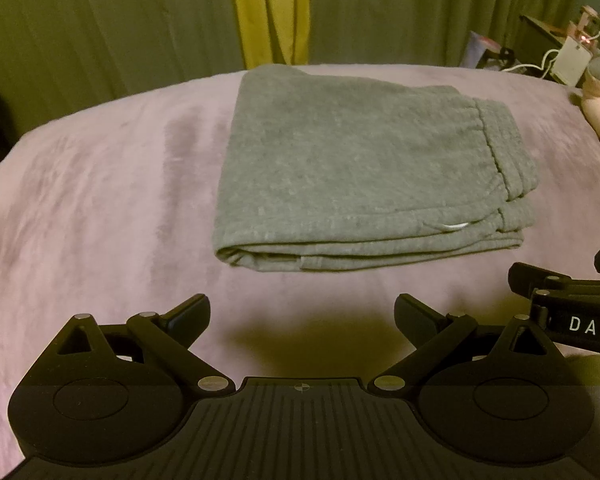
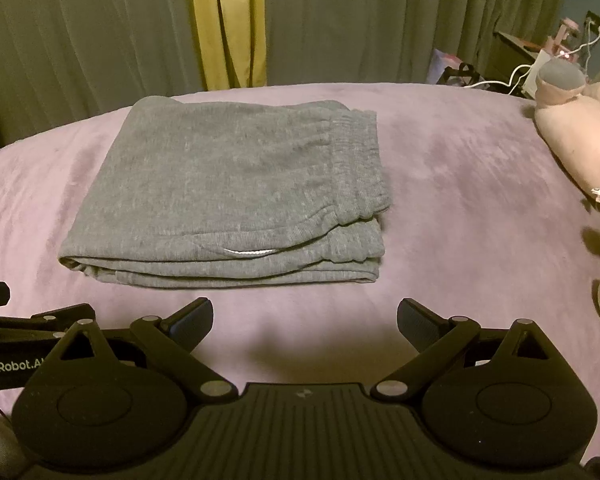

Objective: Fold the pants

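A bed (image 1: 100, 200) under a lilac plush cover fills both views, backed by grey-green curtains (image 1: 100, 20) with a yellow panel (image 1: 268, 12) between them. At the far right stands a dark nightstand (image 2: 516, 52) cluttered with white cables and small items too blurred to name. The grey pants (image 1: 352, 168) lie folded into a flat stacked rectangle on the middle of the bed, waistband to the right, a white drawstring end peeking from the near edge. The left tool (image 1: 302, 314) hovers just short of the pants' near edge, fingers spread wide and holding nothing; the right tool (image 2: 305, 318) sits beside it, likewise spread and empty. Only the right view shows the pink plush toy (image 2: 580, 136) in full on the bed's right side, with a white piece below it; the left view catches just its edge.
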